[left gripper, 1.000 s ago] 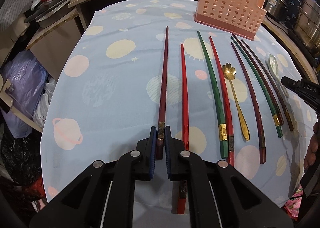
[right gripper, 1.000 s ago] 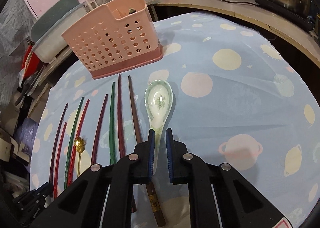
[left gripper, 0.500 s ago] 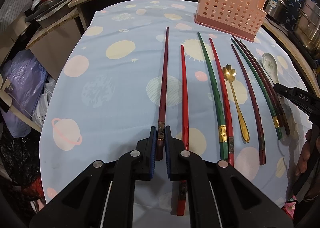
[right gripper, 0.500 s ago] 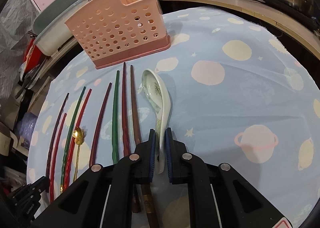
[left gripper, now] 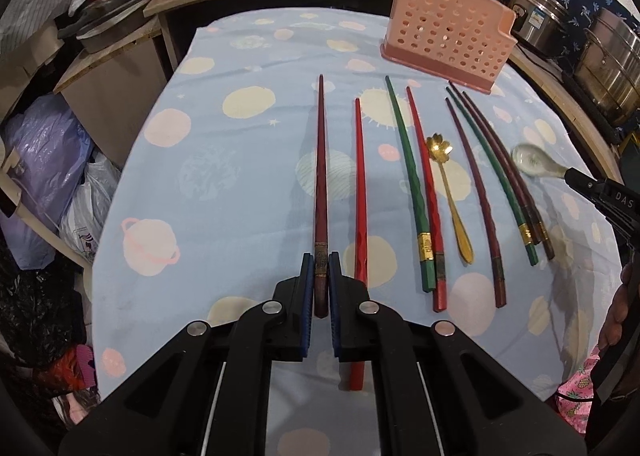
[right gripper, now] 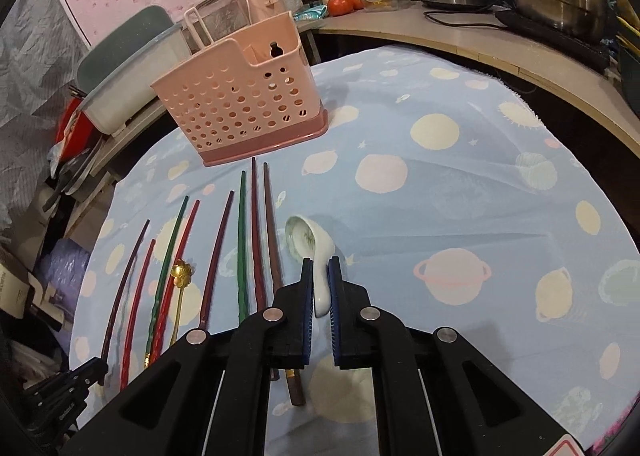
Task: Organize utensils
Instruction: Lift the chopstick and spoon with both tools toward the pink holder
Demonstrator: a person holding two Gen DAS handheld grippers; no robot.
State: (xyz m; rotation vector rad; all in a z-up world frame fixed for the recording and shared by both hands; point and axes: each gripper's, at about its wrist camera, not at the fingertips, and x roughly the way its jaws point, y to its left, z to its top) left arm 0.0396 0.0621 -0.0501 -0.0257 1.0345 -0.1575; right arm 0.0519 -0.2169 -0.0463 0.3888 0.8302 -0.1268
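Bench (left gripper: 248, 192) w/ planet-print blue cloth carries everything; pink perforated utensil caddy (right gripper: 240, 104) stands upright at the far end, and as far as its open top shows, nothing from the cloth is in it yet, so the sorting is judged barely begun. Laid in a rough row in front of it, all flat on the cloth: red chopstick (left gripper: 360, 192), green + red pair (left gripper: 416, 192) side by side, a lone dark maroon stick (left gripper: 474, 196), then a tight trio (green + two dark) (left gripper: 504, 176) nearest the caddy's near corner, plus a gold flower-head spoon (left gripper: 448, 192) between the pair and the lone stick. Left tongs (left gripper: 318, 280) are pinching the butt end of the leftmost dark red chopstick (left gripper: 320, 160); its tip points toward the caddy, and whether it's fully off the cloth can't be told. Right tongs (right gripper: 320, 284) are pressed onto the handle of the white ceramic soup spoon (right gripper: 308, 244), bowl forward and tilted, just right of the trio. Left to do, by my read: carry these two to the caddy, drop them in, then repeat for seven sticks + gold spoon.
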